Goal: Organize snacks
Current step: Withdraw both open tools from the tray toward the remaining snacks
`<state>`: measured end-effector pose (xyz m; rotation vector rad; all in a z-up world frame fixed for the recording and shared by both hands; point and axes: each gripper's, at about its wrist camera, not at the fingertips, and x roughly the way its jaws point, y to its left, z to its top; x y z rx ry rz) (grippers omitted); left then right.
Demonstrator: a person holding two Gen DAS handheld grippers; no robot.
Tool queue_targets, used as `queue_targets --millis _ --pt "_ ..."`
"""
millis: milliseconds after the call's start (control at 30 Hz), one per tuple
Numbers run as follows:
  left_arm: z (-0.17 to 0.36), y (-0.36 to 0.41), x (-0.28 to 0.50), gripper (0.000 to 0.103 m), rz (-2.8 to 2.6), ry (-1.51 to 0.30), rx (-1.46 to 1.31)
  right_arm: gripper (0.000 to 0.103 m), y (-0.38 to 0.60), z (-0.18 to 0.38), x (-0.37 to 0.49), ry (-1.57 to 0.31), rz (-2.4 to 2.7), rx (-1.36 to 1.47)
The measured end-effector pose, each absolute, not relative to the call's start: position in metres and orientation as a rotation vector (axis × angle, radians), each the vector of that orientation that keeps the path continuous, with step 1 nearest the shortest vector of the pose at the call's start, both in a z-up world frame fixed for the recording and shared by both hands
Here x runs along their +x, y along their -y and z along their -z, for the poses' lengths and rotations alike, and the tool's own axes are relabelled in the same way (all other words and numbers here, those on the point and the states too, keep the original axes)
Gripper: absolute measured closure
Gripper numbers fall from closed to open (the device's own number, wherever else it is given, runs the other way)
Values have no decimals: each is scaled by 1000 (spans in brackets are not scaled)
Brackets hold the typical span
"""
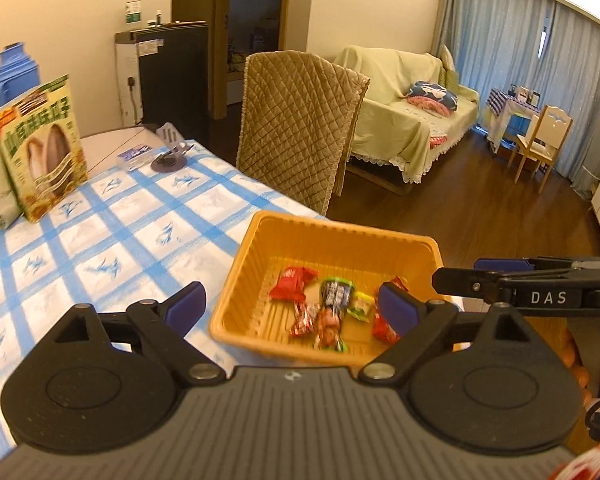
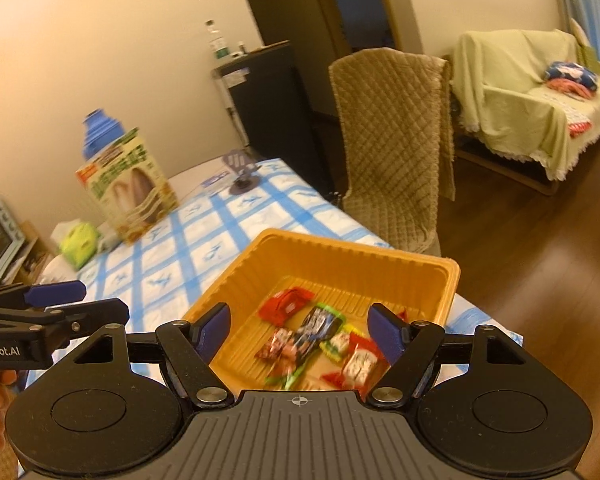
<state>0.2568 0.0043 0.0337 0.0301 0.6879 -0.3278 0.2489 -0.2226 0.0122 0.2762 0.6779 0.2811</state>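
Hovering with both grippers, left (image 1: pixel 290 310) and right (image 2: pixel 299 326), spread and empty, we eye wrapped snacks (image 2: pixel 316 340) inside the orange tray (image 1: pixel 260 252) at twelve o'clock; perched near the table (image 1: pixel 112 220) edge, it could tip if nudged.

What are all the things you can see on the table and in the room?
Snack tray: one, orange plastic, near corner of the table.
Wrapped snacks: about seven, mostly red, some green and dark, loose in the tray.
Tablecloth: one, blue and white check, covering the table.
Snack box: one, green and yellow, upright at the table's far side.
Blue bottle: one, behind the box.
Chair: one, under a tan quilted cover, at the table.
Sofa: one, draped in pale green, by the curtains.
Left gripper: black with blue pads, open above the tray.
Right gripper: the same, open above the tray.
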Motion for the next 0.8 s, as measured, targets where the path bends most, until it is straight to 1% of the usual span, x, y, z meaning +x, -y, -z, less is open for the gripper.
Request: queue_targets --millis 167,500,800 --pt "-33 -12 215 11 286 -702 -6 23 219 -14 219 -690 -350 263" --pt "-20 -33 136 11 155 -741 -90 23 197 -5 175 -754 -526 197" --pt "-7 -55 86 11 37 -770 -164 22 165 15 153 -827 -660 130"
